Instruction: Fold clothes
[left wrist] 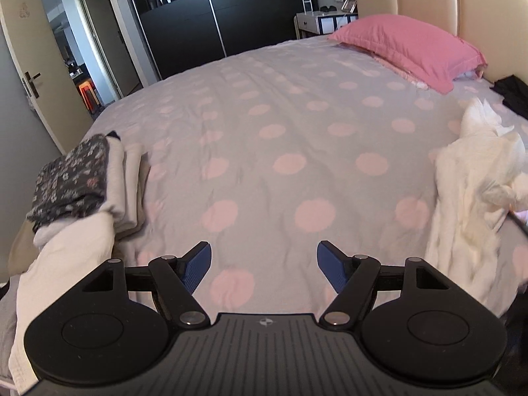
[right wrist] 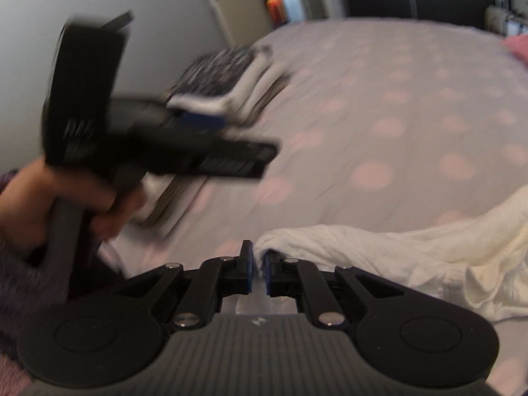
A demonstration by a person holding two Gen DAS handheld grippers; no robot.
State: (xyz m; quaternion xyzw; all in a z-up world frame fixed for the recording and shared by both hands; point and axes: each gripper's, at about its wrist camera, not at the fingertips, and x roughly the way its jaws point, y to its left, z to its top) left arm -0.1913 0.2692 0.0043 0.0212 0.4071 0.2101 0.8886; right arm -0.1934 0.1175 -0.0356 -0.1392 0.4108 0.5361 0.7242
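grey cotton with pale pink dots: the bed cover (left wrist: 264, 125) fills both views, its broad middle bare and free as a folding surface. cream padded headboard (left wrist: 429, 0) and black sliding wardrobe (left wrist: 211, 19) close the far side; a pink pillow (left wrist: 406, 46) lies by the headboard, a dark garment (left wrist: 511, 95) beside it at the frame edge. white crumpled garment (right wrist: 412, 264), unfolded, sprawls along the right side of the bed; this piece is left to do. folded stack (left wrist: 82, 181) at the left edge, floral dark piece uppermost over white and beige layers, lies as the task wants it; a further white cloth (left wrist: 66, 257) hangs off the bed below the stack, its state unclear. right gripper (right wrist: 259, 264): tongs pressed together, pinching a corner of the white garment. left gripper (left wrist: 264, 264): tongs spread wide, holding nothing, hovering over the bare cover; in the right view it appears blurred, held by a hand (right wrist: 43, 198). nothing stands in the way.
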